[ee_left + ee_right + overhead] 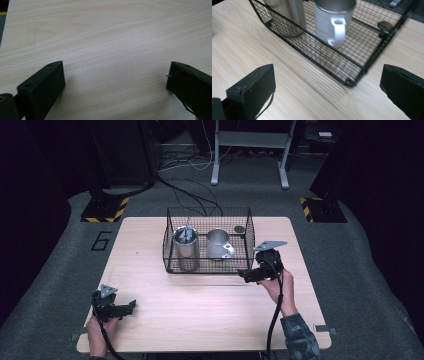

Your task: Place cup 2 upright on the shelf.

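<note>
Right gripper (246, 274) hovering just off the wire basket's (209, 269) near right corner, jaws spread wide and empty, aimed at the white-handled steel mug (219, 244), probably for a handle grab. Mug upright inside the basket, right of a taller steel cup (185, 247) holding something grey, too blurred to name. Left gripper (131, 306) parked by the tabletop's near left corner, jaws likewise apart, seemingly idle.
</note>
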Available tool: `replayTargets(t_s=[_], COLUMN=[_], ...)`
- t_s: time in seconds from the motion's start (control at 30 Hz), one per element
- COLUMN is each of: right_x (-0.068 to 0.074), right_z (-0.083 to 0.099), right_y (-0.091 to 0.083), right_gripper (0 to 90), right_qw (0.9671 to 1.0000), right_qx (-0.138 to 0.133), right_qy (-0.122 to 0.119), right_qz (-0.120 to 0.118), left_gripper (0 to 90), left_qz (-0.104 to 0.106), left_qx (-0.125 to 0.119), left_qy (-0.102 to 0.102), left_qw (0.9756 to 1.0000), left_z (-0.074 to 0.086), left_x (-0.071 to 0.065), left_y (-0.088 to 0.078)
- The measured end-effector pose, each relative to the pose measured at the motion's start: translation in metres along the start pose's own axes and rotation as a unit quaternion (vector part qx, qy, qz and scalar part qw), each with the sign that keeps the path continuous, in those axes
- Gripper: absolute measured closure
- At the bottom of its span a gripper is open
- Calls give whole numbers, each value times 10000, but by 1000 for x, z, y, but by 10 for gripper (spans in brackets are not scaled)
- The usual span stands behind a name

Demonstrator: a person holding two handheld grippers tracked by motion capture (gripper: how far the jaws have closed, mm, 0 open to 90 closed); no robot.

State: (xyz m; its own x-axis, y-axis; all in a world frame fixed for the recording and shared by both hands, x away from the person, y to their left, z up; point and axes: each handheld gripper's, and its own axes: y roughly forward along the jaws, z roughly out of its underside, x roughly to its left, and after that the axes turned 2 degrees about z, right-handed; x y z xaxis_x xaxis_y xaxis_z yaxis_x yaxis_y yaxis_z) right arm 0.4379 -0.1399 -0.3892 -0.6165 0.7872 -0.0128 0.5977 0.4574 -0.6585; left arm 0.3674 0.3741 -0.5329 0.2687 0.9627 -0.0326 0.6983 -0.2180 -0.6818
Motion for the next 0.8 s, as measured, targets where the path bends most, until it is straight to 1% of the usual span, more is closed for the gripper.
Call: replayTargets(t_s=[0.03, 0.07, 0.2, 0.37, 0.4, 0.43, 0.53, 0.67, 0.7, 0.77, 0.8], right_x=[-2, -5, -15, -27, -30, -33, -41, -48, -51, -53, -55], right_z=[5, 11, 33, 58, 65, 71, 89, 113, 121, 134, 138], right_y=[-2, -3, -7, -8, -8, -7, -5, -3, -2, -2, -2], right_gripper=[0, 0, 0, 0, 0, 0, 0, 0, 0, 0, 0], right_qw=[10000, 9999, 9994, 9982, 9978, 9973, 9957, 9926, 9919, 9900, 9900], right_qx=[-25, -42, -80, -4, 29, 16, 104, 203, 247, 255, 285], right_qy=[81, 91, 301, 526, 581, 642, 813, 1075, 1109, 1234, 1212], right_qz=[30, 55, 168, 299, 321, 342, 432, 529, 572, 639, 664], left_gripper=[15, 15, 15, 15, 15, 15, 15, 15, 15, 15, 15], left_qz=[-4, -14, 0, -1, 0, 0, -8, -1, -1, 0, -7], left_qx=[-3, -22, -1, -10, -1, -1, -10, -1, -1, -1, -2], left_qy=[16, 27, -4, 14, -8, -1, 5, -1, -1, -3, 22], left_qw=[10000, 10000, 10000, 10000, 10000, 10000, 10000, 10000, 10000, 10000, 10000], left_z=[0, 0, 0, 0, 0, 0, 0, 0, 0, 0, 0], left_x=[0, 0, 0, 0, 0, 0, 0, 0, 0, 0, 0], left_y=[0, 0, 0, 0, 0, 0, 0, 0, 0, 0, 0])
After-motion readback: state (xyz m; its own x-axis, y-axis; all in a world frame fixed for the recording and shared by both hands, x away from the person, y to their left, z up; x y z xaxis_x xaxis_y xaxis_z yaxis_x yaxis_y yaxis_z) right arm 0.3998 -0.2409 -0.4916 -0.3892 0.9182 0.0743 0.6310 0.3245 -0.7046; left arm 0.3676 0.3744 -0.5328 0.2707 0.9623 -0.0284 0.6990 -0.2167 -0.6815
